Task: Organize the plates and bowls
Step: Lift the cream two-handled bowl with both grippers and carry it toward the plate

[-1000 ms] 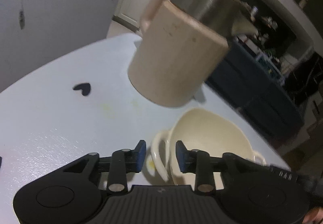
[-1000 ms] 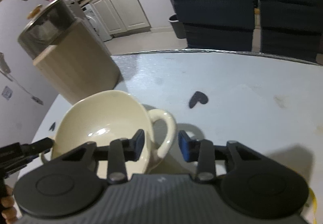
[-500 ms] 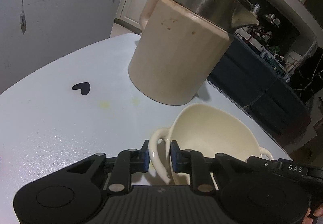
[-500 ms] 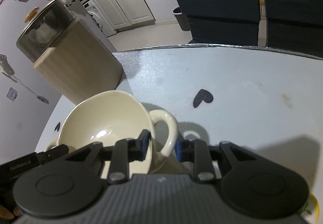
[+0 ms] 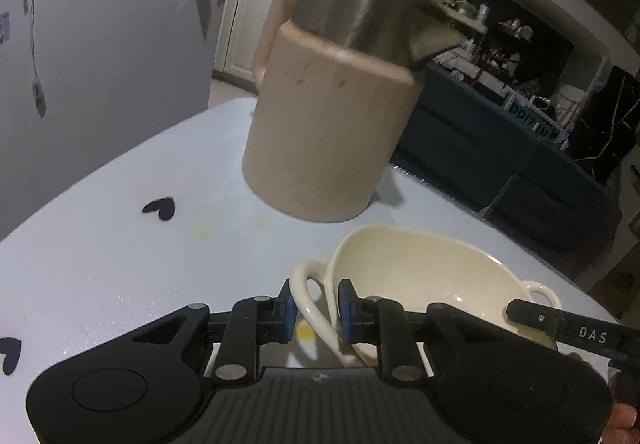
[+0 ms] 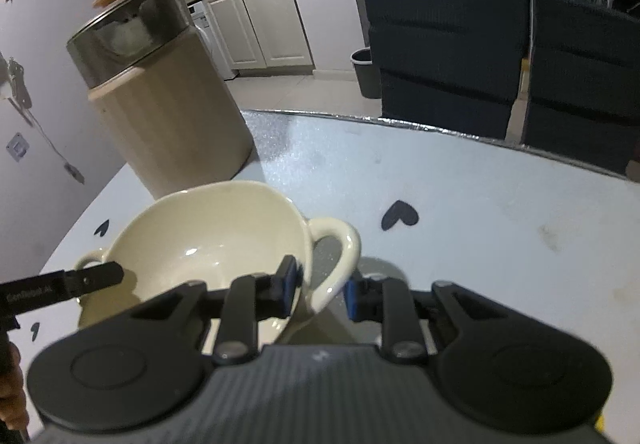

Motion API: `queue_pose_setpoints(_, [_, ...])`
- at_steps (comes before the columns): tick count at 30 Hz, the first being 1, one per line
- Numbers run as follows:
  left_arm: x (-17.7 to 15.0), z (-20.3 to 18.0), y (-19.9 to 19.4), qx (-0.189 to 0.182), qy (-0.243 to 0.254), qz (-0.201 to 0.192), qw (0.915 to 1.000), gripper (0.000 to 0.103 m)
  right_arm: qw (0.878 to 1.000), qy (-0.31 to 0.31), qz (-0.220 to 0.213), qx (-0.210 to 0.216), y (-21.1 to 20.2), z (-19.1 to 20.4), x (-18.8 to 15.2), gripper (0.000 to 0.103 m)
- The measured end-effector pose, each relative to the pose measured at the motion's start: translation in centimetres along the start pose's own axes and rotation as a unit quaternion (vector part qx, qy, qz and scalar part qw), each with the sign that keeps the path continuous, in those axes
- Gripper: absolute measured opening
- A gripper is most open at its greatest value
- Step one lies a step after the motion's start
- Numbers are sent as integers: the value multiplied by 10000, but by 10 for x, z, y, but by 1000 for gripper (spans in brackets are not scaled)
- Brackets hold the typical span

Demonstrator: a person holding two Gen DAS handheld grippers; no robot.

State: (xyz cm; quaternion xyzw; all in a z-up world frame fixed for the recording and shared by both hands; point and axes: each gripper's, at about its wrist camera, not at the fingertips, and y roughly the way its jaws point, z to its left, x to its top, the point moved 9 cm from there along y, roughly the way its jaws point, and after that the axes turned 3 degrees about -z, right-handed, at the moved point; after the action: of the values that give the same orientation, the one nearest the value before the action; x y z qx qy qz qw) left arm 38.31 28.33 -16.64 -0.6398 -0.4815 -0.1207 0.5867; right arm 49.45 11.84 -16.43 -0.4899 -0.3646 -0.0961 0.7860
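A cream bowl (image 5: 420,276) with two loop handles sits on the pale blue table (image 5: 100,244). My left gripper (image 5: 316,310) is shut on the bowl's near handle (image 5: 306,284), both blue pads against the strap. In the right wrist view the same bowl (image 6: 208,236) shows its other handle (image 6: 340,240) between the jaws of my right gripper (image 6: 320,290). Those jaws are closing; the right pad is at the strap and a sliver of room shows by the left pad. The bowl is empty.
A tall beige jug with a steel lid (image 5: 328,131) stands just behind the bowl, close to the wall. Black heart stickers (image 6: 399,215) dot the table. Dark blue chairs (image 6: 448,43) line the far edge. A hand shows at the picture's corner.
Both pairs of jaws have narrowed around the bowl's handles. The left pads went from standing apart to pressing on their handle; the right pads have drawn in close to theirs.
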Motion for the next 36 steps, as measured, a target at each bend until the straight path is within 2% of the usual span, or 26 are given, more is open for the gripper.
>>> queue_pose_setpoints(8, [6, -14, -22, -269, 59, -188, 9994, 23, 9992, 8, -299, -267, -32, -2, 4, 25])
queue_pose_setpoints(11, [9, -20, -36, -371, 83, -286, 9989, 23, 9989, 50, -400, -245, -49, -3, 5, 25])
queue_pose_setpoints(17, [14, -38, -74, -491, 173, -446, 9976, 23, 9973, 102, -690, -244, -92, 0, 4, 25])
queue_pose_setpoints(22, [14, -62, -117, -821, 386, -656, 9937, 23, 9949, 245, -929, -307, -139, -2, 0, 25])
queue_pose_setpoints(28, [-1, -84, -164, -1209, 626, -756, 9878, 23, 9906, 249, -1271, -449, -209, -6, -12, 25])
queue_pose_setpoints(36, [-40, -102, -210, -1710, 984, -621, 9784, 24, 9839, 319, -1591, -755, -291, -8, -59, 25])
